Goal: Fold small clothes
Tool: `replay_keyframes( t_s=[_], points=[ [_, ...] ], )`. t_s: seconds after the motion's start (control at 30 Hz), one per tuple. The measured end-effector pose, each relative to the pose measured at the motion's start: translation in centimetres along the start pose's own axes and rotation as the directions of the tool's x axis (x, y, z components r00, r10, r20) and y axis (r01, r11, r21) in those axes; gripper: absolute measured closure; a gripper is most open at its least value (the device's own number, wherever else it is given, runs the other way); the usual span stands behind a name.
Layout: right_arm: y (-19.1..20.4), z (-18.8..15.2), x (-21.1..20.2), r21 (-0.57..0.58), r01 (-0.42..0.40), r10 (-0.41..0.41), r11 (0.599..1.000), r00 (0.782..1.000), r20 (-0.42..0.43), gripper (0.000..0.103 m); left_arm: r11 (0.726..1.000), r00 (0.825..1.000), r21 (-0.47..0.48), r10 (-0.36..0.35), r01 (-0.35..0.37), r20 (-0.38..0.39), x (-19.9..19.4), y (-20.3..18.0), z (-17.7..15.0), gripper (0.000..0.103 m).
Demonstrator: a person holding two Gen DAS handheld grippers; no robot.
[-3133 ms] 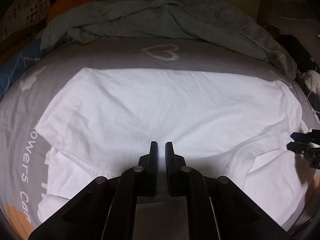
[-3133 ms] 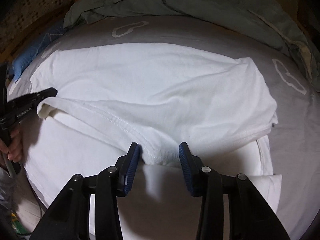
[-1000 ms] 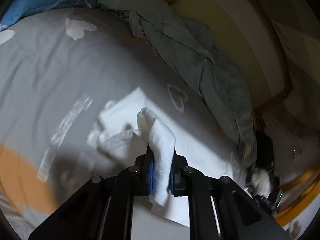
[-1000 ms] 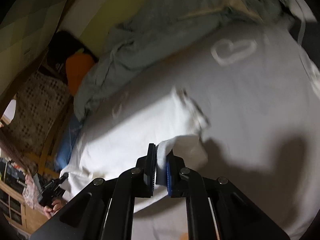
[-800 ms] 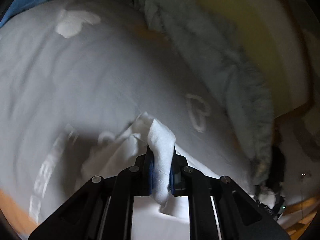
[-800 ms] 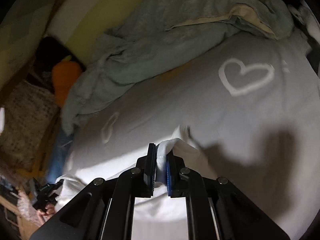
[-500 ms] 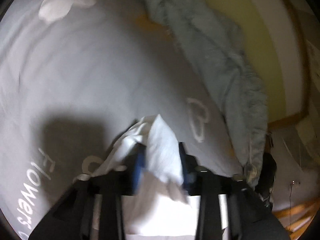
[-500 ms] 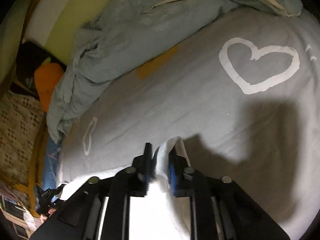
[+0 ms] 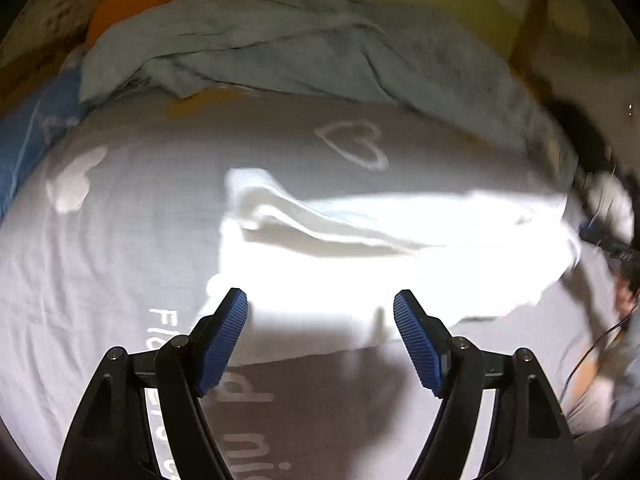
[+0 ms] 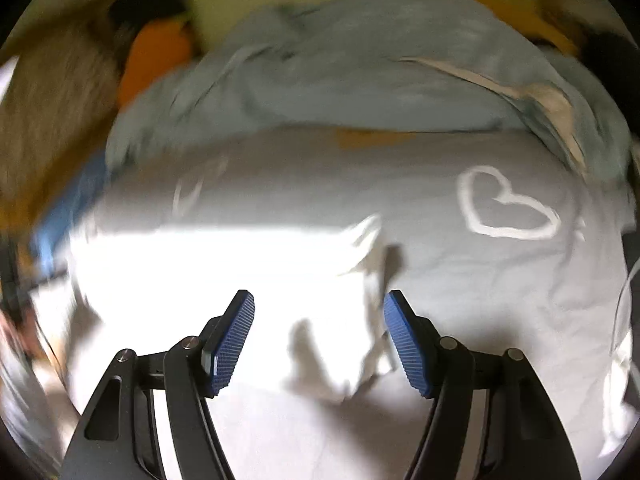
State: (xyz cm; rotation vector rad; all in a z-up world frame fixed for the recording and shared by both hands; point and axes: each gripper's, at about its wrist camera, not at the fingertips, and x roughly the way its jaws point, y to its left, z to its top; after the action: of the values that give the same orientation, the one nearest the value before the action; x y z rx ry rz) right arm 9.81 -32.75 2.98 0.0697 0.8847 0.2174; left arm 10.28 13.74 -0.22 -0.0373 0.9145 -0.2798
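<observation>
Both claws are spreading right now, and neither one has cloth in its grip. The left claw [image 9: 320,308] hangs with its blue ribbed pads [image 9: 222,344] wide apart over the near edge of the white garment [image 9: 360,264], nothing pinched between them. The right claw [image 10: 318,312] is the same story: jaws opening, pads clear of the fabric, the white garment [image 10: 224,272] lying underneath.

The garment sits on the grey bedsheet [image 9: 120,240], roughly mid-bed, folded into a long band. Its far edge shows a rumpled flap [image 9: 280,204] standing a little proud of the rest. The glare burns out most of the white surface, so seams and folds are hard to read there. In the right wrist view the garment's end near the claw is crumpled [image 10: 372,320], and motion blur smears everything.

A white heart outline [image 9: 354,146] is printed on the sheet beyond the garment; lettering near the left claw is cut off by its arms. A grey-green blanket [image 9: 300,52] is heaped along the far side of the bed. At the right edge of the left view, dark shapes and a hand are too blurred to make out.
</observation>
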Motion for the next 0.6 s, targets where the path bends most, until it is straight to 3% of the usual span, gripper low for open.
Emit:
replay_keyframes(
  t_s=[0.1, 0.13, 0.17, 0.23, 0.3, 0.4, 0.47, 0.5, 0.6],
  points=[
    [3.8, -0.4, 1.6, -0.133, -0.021, 0.017, 0.991, 0.999, -0.034, 0.034, 0.999, 0.999, 0.005, 0.049, -0.049, -0.014, 1.8, -1.4, 1.2, 0.029],
    [4.9, 0.0, 2.3, -0.154, -0.024, 0.016, 0.988, 0.999, -0.05, 0.034, 0.995, 0.995, 0.005, 0.104, -0.104, -0.01, 2.7, -1.5, 2.2, 0.029],
    [5.7, 0.5, 3.4, -0.169, -0.015, 0.002, 0.986, 0.997, -0.079, 0.034, 0.986, 0.985, 0.001, 0.17, -0.17, -0.01, 3.7, -1.5, 2.9, 0.029],
    [6.1, 2.0, 6.7, -0.162, 0.051, -0.081, 0.985, 0.98, -0.182, 0.034, 0.951, 0.95, -0.017, 0.309, -0.31, -0.053, 6.1, -0.3, 4.6, 0.033],
    [5.2, 3.7, 9.1, -0.092, 0.17, -0.187, 0.981, 0.955, -0.228, 0.035, 0.949, 0.95, -0.044, 0.31, -0.311, -0.03, 6.4, 0.7, 6.0, 0.036],
    [4.1, 5.9, 8.1, -0.026, 0.216, -0.218, 0.976, 0.973, -0.073, 0.035, 0.96, 0.962, -0.087, 0.27, -0.267, 0.028, 5.4, 2.4, 7.5, 0.035],
    [2.7, 6.9, 6.7, 0.039, 0.295, -0.296, 0.955, 0.955, 0.034, 0.035, 0.96, 0.965, -0.13, 0.257, -0.248, 0.056, 4.6, 3.5, 7.6, 0.035],
    [2.0, 7.0, 6.1, 0.073, 0.304, -0.308, 0.95, 0.95, 0.052, 0.035, 0.962, 0.966, -0.142, 0.247, -0.234, 0.075, 4.4, 3.6, 7.6, 0.035],
    [-0.2, 6.5, 4.7, 0.164, 0.209, -0.22, 0.964, 0.974, 0.048, 0.035, 0.959, 0.957, -0.144, 0.263, -0.246, 0.119, 3.5, 3.5, 7.0, 0.035]
  ],
)
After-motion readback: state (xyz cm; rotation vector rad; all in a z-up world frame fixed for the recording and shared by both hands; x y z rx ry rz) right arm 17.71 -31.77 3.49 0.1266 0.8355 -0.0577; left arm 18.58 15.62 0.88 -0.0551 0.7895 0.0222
